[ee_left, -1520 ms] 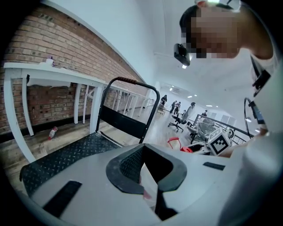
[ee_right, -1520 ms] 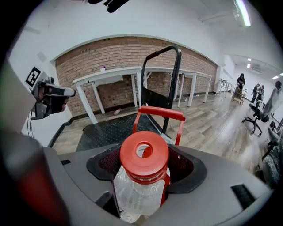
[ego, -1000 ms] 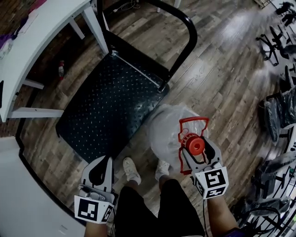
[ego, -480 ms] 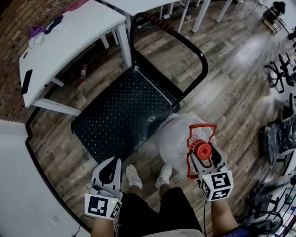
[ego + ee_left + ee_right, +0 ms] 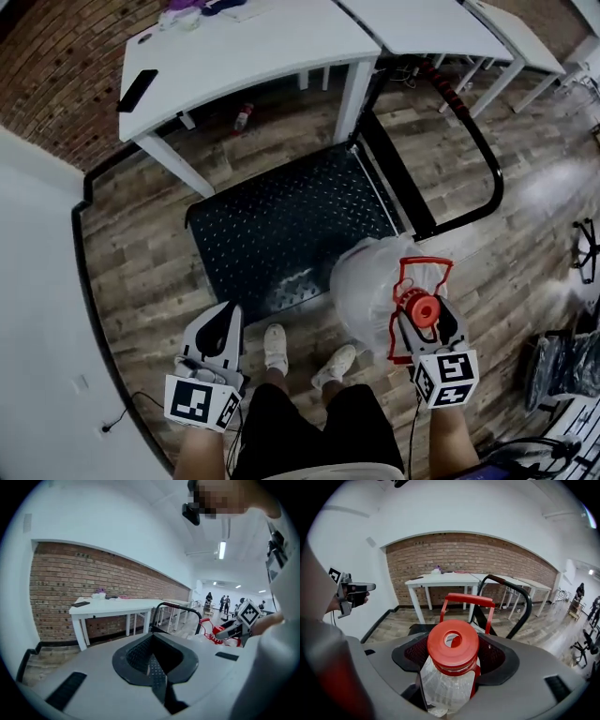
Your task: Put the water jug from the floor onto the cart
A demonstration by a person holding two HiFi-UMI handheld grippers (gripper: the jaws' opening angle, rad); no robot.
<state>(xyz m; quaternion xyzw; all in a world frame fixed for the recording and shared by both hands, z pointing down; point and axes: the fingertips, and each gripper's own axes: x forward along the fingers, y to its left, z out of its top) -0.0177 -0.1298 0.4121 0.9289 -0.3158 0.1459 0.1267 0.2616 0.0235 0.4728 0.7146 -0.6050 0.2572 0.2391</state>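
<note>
Right gripper (image 5: 425, 321) clamping the water jug (image 5: 367, 281) by its neck, left gripper (image 5: 223, 323) jaws sitting together, cart (image 5: 281, 225) lying just ahead of both.

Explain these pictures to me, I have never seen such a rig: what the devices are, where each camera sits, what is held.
No robot here: a person holds a two-jaw gripper in each hand. The head view looks down from the person's head; each gripper view looks along that gripper's jaws. The left gripper is shut and empty. The right gripper is clamped on the neck of a clear jug with a red cap. The black cart stands on the wood floor by a white table; the jug is not on it yet.
</note>
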